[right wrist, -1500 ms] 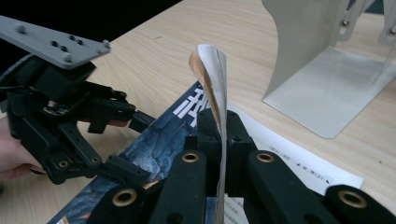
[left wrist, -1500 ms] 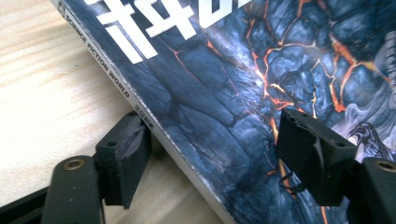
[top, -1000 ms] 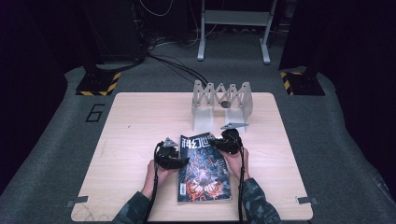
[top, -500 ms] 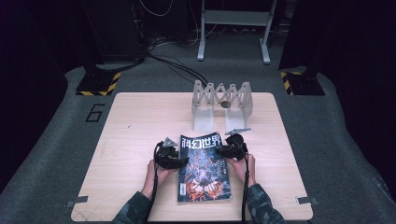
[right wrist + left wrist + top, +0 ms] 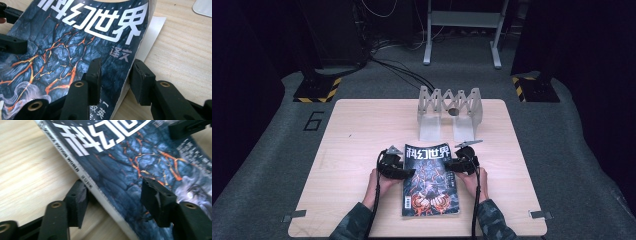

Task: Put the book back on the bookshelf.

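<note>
A magazine [image 5: 429, 180] with a dark blue and orange cover and white title letters lies flat on the wooden table [image 5: 362, 130], near its front edge. My left gripper [image 5: 404, 172] is at the magazine's left side. In the left gripper view its jaws straddle the spine [image 5: 100, 192], one pad on the table and one over the cover; they have just been opening. My right gripper [image 5: 453, 166] is at the right side. Its jaws [image 5: 117, 73] stand either side of the slightly raised cover edge [image 5: 135, 65], not pressing it, and have also just been opening.
A white zigzag rack [image 5: 449, 107] stands at the back middle of the table, with a small dark round thing [image 5: 453, 112] inside it. In the right gripper view the left gripper's jaws [image 5: 12, 45] rest at the far side of the cover. Dark floor and cables surround the table.
The right gripper has slid off the magazine's top right toward its right edge and a little nearer, and its jaws have parted. More of the title shows. The left hand has stayed put.
</note>
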